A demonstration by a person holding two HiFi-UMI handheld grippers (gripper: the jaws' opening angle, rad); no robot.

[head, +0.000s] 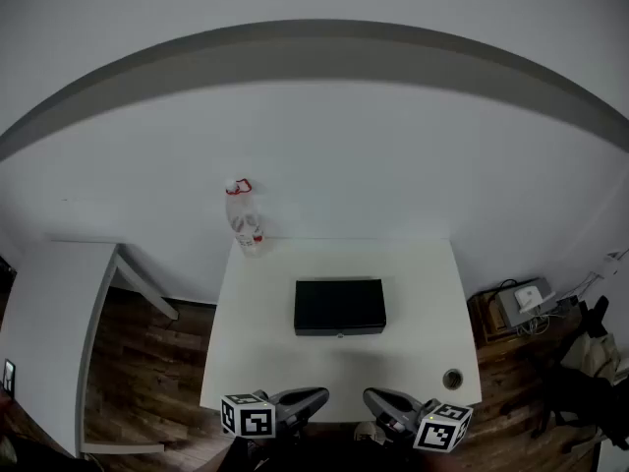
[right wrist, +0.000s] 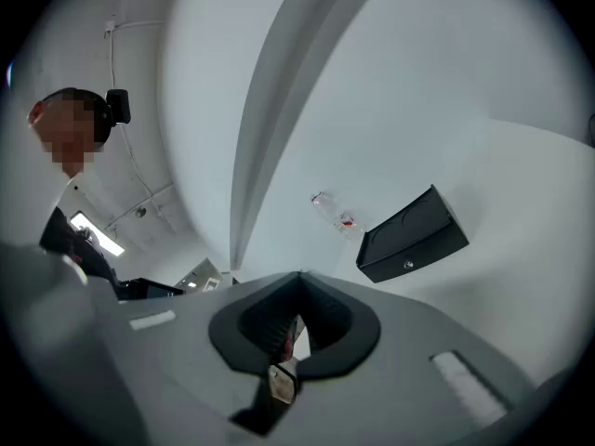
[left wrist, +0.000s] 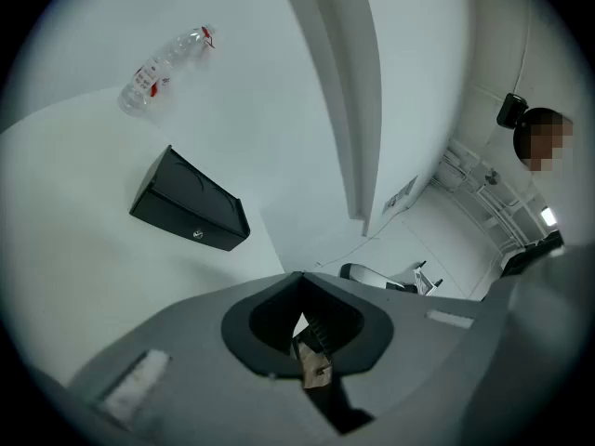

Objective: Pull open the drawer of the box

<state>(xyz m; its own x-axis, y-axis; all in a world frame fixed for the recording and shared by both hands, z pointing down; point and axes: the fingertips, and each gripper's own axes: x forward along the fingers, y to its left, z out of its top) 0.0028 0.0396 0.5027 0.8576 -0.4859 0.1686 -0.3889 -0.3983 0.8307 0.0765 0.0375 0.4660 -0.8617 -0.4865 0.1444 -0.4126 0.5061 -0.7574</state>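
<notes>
Nearest the person, the left gripper point(head: 319, 397) and the right gripper point(head: 371, 397) hover side by side over the front edge of the table point(head: 418, 283). Both point inward toward each other. Each one's own view shows its jaws clenched together with nothing between them, so neither holds anything. This looks like a ready stance: they are level with the front of the box, well apart from it, and the reach has not begun. Beyond them, in the middle of the tabletop, the black box point(head: 339, 306) lies flat with its long face turned toward the person. A small round knob point(head: 339, 335) sits at the centre of that face and marks the drawer point(head: 339, 331), which appears fully shut. The orientation suits a straight pull toward the body, and I judge that either gripper would have to open before closing on so small a knob. To the right, near the table's front corner, is a round grommet hole point(head: 452, 378). At the far left corner a clear plastic bottle point(head: 244, 216) with a red cap ring stands well clear of the drawer's path. The tabletop is white, matte and otherwise bare. It stands on a dark wooden floor point(head: 147, 362), with a second white table point(head: 49, 323) to the left and a tangle of cables and devices point(head: 521, 303) on the right. Behind rises a plain white wall crossed by a grey band point(head: 314, 42).
</notes>
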